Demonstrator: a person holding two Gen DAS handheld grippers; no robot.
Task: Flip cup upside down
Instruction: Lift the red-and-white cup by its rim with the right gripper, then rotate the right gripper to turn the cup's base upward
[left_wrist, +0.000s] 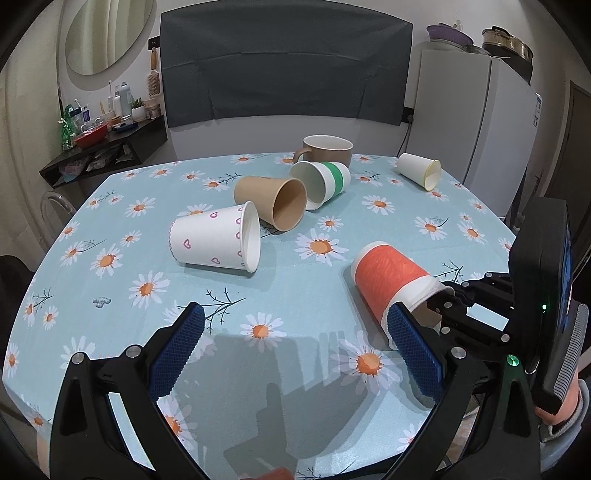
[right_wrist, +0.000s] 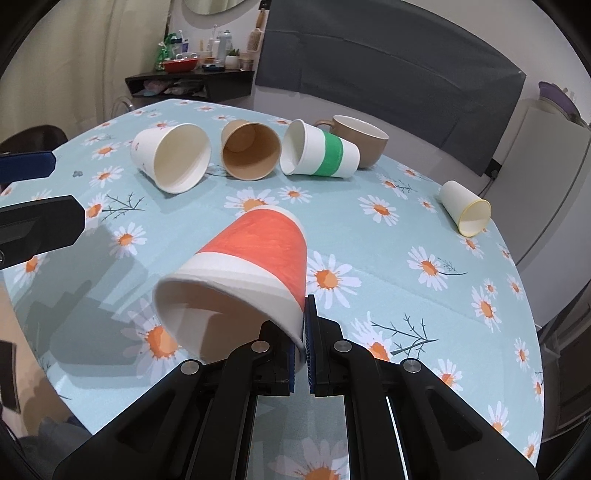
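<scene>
Right gripper (right_wrist: 302, 345) pinching the near white rim of the orange paper cup (right_wrist: 255, 251), fingers nearly closed with only the cup wall between the blue pads (right_wrist: 311, 332). Cup lying tilted on its side near the front edge of the daisy-print tablecloth (right_wrist: 424, 306), mouth facing the near side, base pointing far. Left gripper (left_wrist: 295, 350) hovering wide open over bare cloth just left of the cup, holding nothing; whether its right pad (left_wrist: 413, 350) is touching the cup cannot be told. Lying on their sides farther back, in a row from left: heart-print white cup (left_wrist: 210, 240), brown paper cup (left_wrist: 269, 201), green-banded cup (left_wrist: 325, 181). Standing upright behind them: brown mug (left_wrist: 328, 149). Lying well apart at far right: small white cup (left_wrist: 419, 170).
</scene>
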